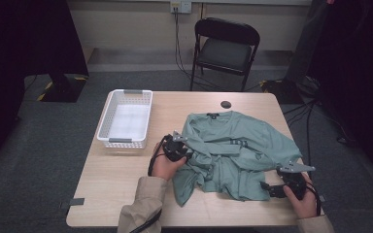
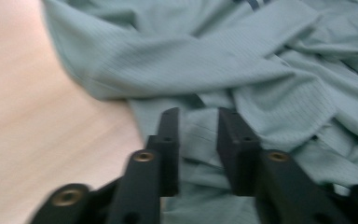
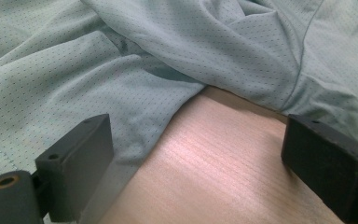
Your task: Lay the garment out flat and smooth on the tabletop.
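Two grippers work the near half of the table (image 1: 126,194), one at each side of a rumpled green shirt (image 1: 233,150). Nearest the person, the right gripper (image 1: 272,190) sits low at the shirt's near right hem with its jaws wide apart; in the right gripper view bare wood shows between them and only a fold of cloth lies against one jaw, so nothing is caught. A little farther in, the left gripper (image 1: 187,154) is at the shirt's left edge. In the left gripper view its jaws stand narrowly apart with a ridge of fabric between them, the pads (image 2: 235,140) not pressing on it as far as I can tell.

The shirt itself is spread over the middle and right of the table, collar toward the far edge, sleeves bunched across the body. Beyond the left gripper a white basket (image 1: 108,124) stands near the far left corner, and a small dark disc (image 1: 226,104) lies near the far edge. A folding chair (image 1: 226,48) stands behind the table.

My guess at the risks: the left jaws may pinch several layers at once, dragging the whole heap instead of one edge, while the right gripper may close on wood and miss the hem, leaving the lift lopsided.
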A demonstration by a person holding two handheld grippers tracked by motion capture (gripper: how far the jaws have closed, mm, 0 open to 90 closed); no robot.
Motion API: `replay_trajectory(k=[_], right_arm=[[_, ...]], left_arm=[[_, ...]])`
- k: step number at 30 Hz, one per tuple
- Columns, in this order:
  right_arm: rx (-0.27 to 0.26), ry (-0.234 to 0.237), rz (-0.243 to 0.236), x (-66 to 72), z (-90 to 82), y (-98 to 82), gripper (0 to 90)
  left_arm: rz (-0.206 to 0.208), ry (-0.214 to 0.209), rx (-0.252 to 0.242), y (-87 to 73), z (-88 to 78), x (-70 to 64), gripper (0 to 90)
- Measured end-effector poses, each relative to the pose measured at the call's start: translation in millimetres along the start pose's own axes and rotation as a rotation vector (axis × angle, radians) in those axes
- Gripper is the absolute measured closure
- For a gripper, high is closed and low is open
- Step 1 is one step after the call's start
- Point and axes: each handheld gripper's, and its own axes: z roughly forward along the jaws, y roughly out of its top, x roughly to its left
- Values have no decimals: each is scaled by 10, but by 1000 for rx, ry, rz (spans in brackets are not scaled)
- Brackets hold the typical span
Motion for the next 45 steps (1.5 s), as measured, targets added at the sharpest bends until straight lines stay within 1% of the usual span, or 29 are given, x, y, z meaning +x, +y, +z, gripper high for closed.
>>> replay_trajectory(k=[1, 2, 3, 4, 5, 6, 7, 8, 10, 11, 12, 13, 15, 16, 21, 26, 29, 30, 31, 35, 37, 43, 45], right_arm=[[0, 0, 0, 0, 0, 0, 79], [0, 0, 0, 0, 1, 0, 78], [0, 0, 0, 0, 1, 0, 78], [0, 0, -1, 0, 1, 1, 78], [0, 0, -1, 0, 1, 1, 78], [0, 0, -1, 0, 1, 1, 78], [0, 0, -1, 0, 1, 1, 78], [0, 0, -1, 0, 1, 1, 78], [0, 0, 0, 0, 1, 1, 78], [0, 0, 0, 0, 1, 1, 78], [0, 0, 0, 0, 1, 1, 78], [0, 0, 0, 0, 1, 1, 78], [0, 0, 0, 0, 1, 1, 78], [0, 0, 0, 0, 1, 1, 78], [0, 0, 0, 0, 1, 1, 78], [0, 0, 0, 0, 1, 1, 78], [0, 0, 0, 0, 1, 1, 78], [0, 0, 0, 0, 1, 1, 78], [0, 0, 0, 0, 1, 1, 78], [0, 0, 0, 0, 1, 1, 78], [0, 0, 0, 0, 1, 1, 78], [0, 0, 0, 0, 1, 1, 78], [0, 0, 0, 0, 1, 1, 78]], left_arm=[[9, -13, 28, -13, 55, -22, 755], [9, -13, 28, -13, 55, -22, 826], [13, -22, 40, -15, 75, -35, 826], [14, -22, 43, -14, 82, -44, 871], [19, -14, 42, -6, 75, -46, 894], [14, -12, 36, 4, 61, -48, 895], [9, -7, 19, 32, 5, -43, 895], [9, -7, 19, 32, 5, -43, 896], [10, -2, 8, 67, -81, -23, 897], [10, 15, 4, 100, -190, 18, 897], [10, 15, 4, 100, -190, 18, 898], [4, 32, -8, 122, -311, 68, 898], [-4, 49, -21, 135, -427, 119, 898], [-4, 49, -21, 135, -427, 119, 898], [-9, 101, -36, 169, -685, 245, 898], [-35, 147, -52, 164, -900, 389, 897], [-53, 173, -56, 138, -991, 472, 897], [-54, 182, -50, 131, -1014, 496, 897], [-54, 201, -45, 125, -1045, 529, 897], [-61, 230, -47, 124, -1125, 614, 896], [-62, 252, -41, 120, -1176, 677, 897], [-106, 294, -58, 28, -1296, 886, 896], [-126, 305, -65, -2, -1334, 956, 897]])
